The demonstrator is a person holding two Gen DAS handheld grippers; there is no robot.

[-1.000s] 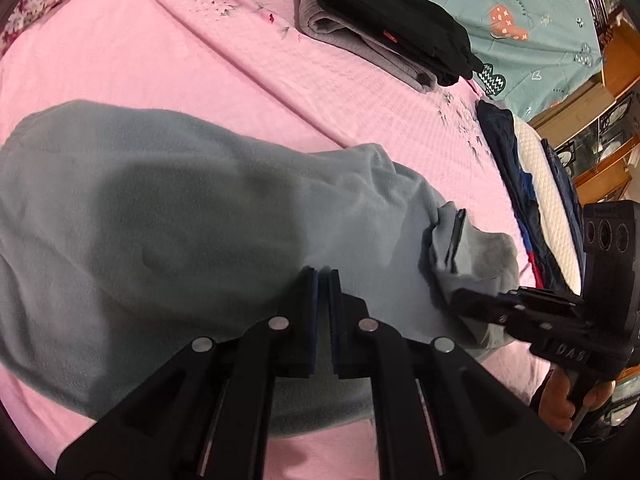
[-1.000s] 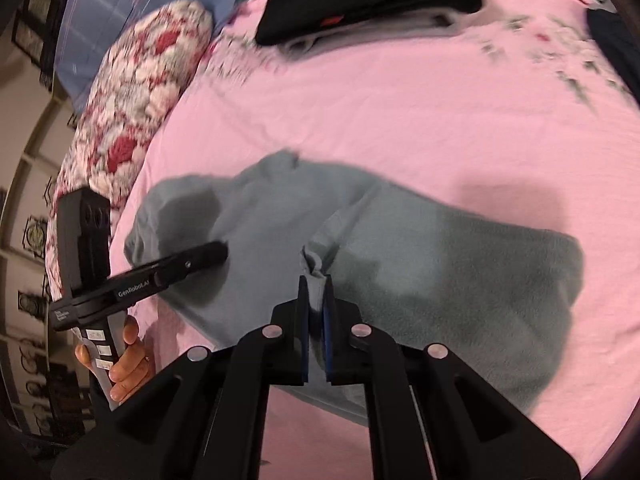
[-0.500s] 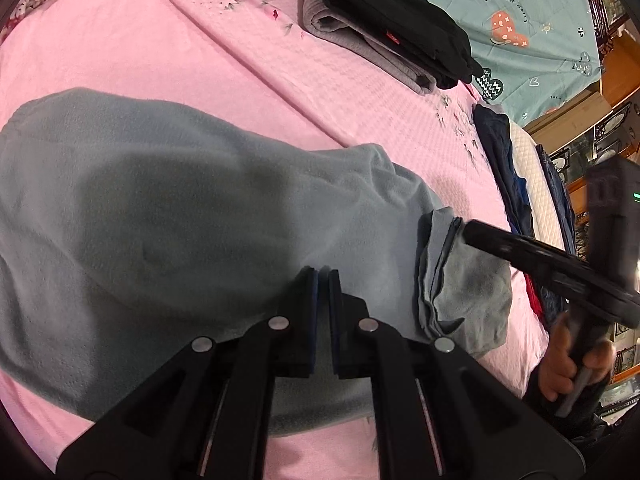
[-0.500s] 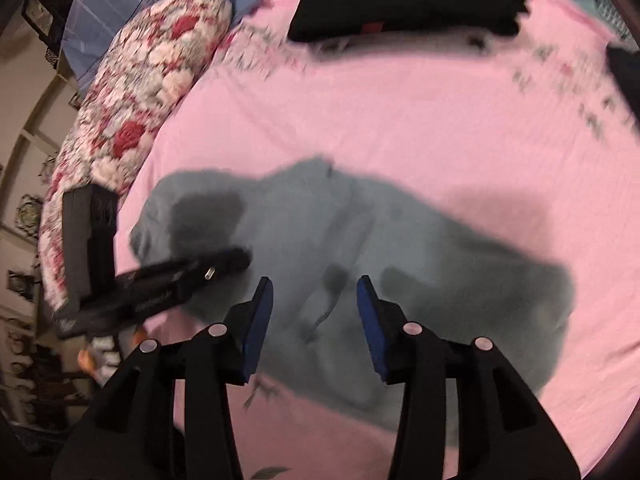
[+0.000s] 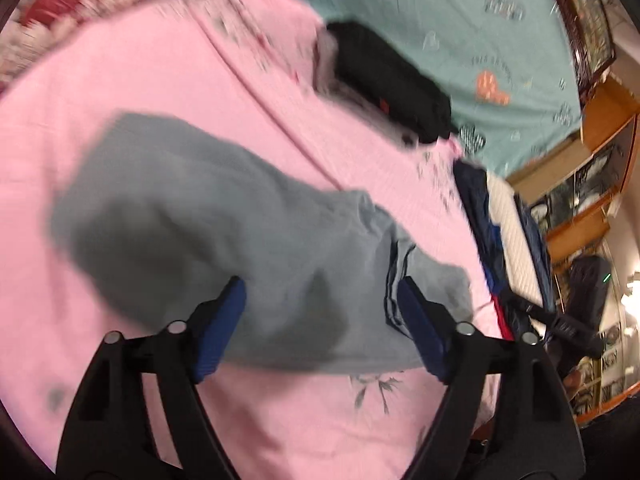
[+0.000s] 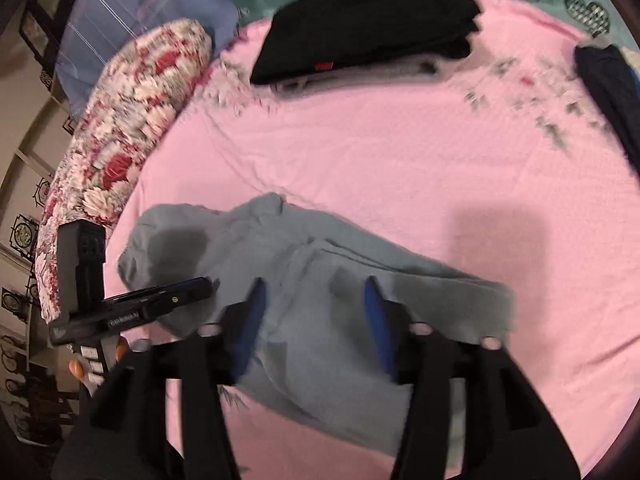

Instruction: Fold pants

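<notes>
The grey-blue fleece pants (image 5: pixel 224 232) lie folded in a long bundle on the pink bedsheet (image 5: pixel 160 92). My left gripper (image 5: pixel 320 320) hangs open and empty just above their near edge, its blue pads spread wide. In the right wrist view the pants (image 6: pixel 320 280) lie across the middle, and my right gripper (image 6: pixel 314 320) is open and empty above them. The left gripper (image 6: pixel 152 300) also shows there from the side, over the pants' left end. The right gripper's body (image 5: pixel 576 312) shows at the far right of the left wrist view, off the pants.
A folded black garment on a grey one (image 6: pixel 368 28) lies at the far side of the bed. A floral pillow (image 6: pixel 120 128) lies at the left. Dark blue clothes (image 5: pixel 480 216) lie along the right edge. A teal blanket (image 5: pixel 460 20) lies behind.
Both grippers opened and let go of the pants: the right one half a second ago, the left one since. Both have pulled back and up. The pants lie flat where they were dropped.
</notes>
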